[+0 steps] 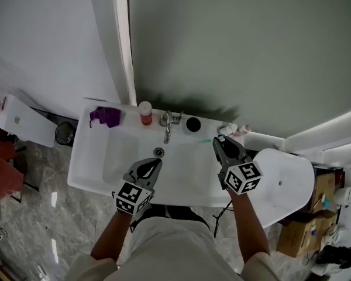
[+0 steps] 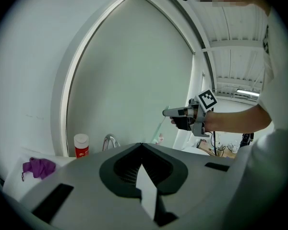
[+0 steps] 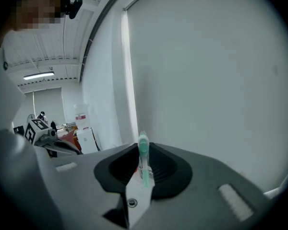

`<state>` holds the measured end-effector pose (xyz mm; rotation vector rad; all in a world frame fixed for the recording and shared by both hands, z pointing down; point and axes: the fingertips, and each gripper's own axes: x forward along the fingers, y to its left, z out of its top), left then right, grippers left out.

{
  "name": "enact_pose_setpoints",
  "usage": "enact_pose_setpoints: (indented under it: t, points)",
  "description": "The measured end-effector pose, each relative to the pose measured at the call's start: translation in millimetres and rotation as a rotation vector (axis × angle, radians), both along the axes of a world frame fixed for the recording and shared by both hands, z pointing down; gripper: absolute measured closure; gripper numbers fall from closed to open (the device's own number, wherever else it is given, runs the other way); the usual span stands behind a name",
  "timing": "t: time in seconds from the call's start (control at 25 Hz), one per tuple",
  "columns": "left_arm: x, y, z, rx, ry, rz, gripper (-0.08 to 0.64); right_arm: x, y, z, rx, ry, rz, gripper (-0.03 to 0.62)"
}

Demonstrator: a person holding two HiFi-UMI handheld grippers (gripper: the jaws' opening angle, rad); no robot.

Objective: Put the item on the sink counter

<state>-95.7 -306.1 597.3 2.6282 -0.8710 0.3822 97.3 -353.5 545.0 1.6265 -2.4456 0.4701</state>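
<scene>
My right gripper point(image 1: 221, 139) is shut on a thin green toothbrush point(image 3: 143, 158), which stands up between its jaws with the bristle head on top. It hovers over the right side of the white sink counter point(image 1: 88, 177). In the left gripper view the toothbrush point(image 2: 162, 125) hangs slanting below the right gripper point(image 2: 166, 112). My left gripper point(image 1: 157, 163) hangs over the basin near the drain point(image 1: 158, 152), its jaws shut with nothing between them point(image 2: 141, 145).
Along the back of the counter stand a purple cloth point(image 1: 107, 116), a red bottle with a white cap point(image 1: 145, 113), the faucet point(image 1: 168, 125), a black round item point(image 1: 193, 124) and small pink-white items point(image 1: 237, 129). A white rounded fixture point(image 1: 286, 186) adjoins on the right.
</scene>
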Motion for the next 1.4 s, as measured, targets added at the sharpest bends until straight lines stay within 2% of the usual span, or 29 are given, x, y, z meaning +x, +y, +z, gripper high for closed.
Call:
enact_pose_setpoints:
  t: [0.24,0.4,0.72,1.4]
  points:
    - [0,-9,11,-0.018,0.004,-0.017,0.554,2,-41,22,-0.007,0.006,0.01,0.518]
    - [-2,-13,17,-0.047,0.008,-0.059,0.554,7,-62,41,-0.019,0.004,0.032,0.518]
    - [6,-27,21,-0.058,-0.002,-0.074,0.554,1,-96,96,-0.059,0.07,0.003,0.518]
    - [30,-40,45,-0.114,-0.018,-0.092,0.554,-4,-117,199,-0.192,0.127,-0.037,0.518]
